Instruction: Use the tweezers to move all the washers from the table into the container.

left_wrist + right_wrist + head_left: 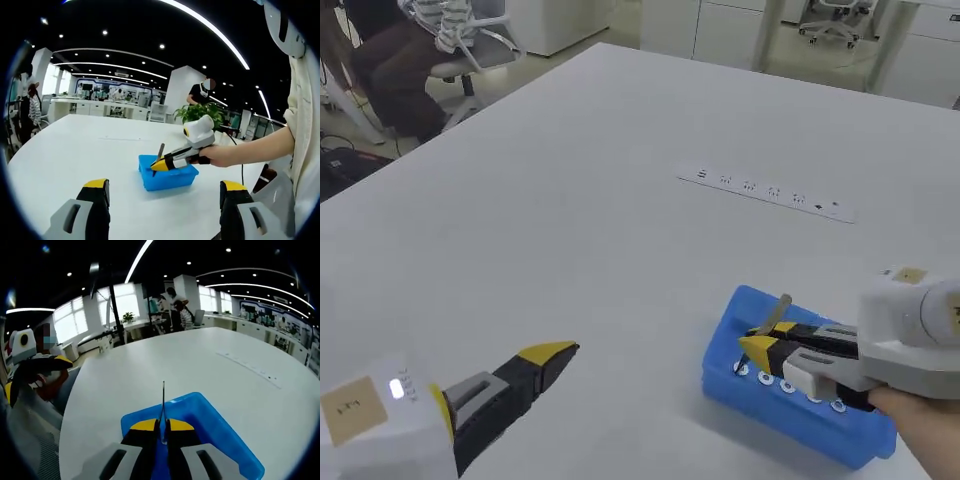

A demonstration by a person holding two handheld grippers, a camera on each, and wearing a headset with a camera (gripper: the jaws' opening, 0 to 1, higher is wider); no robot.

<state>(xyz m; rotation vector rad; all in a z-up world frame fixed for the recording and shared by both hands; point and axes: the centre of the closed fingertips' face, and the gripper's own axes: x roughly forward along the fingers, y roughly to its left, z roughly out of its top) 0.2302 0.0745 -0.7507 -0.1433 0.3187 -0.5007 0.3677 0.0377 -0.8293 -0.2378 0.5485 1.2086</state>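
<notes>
A blue container (770, 425) rests on the white table at the lower right of the head view. Several small white washers (787, 385) lie in a row inside it. My right gripper (752, 343) hovers over the container, shut on thin metal tweezers (777, 312) whose tips stick out past the jaws. In the right gripper view the tweezers (163, 400) stand between the closed jaws of the right gripper (162, 427), above the container (210, 425). My left gripper (555, 352) is at the lower left, open and holding nothing, well apart from the container (167, 180).
A flush socket strip (765, 192) runs across the table's far right. A seated person (410, 50) and office chairs are beyond the far left edge. A potted plant (200, 112) stands behind the container. Bare white tabletop (570, 200) stretches between the grippers.
</notes>
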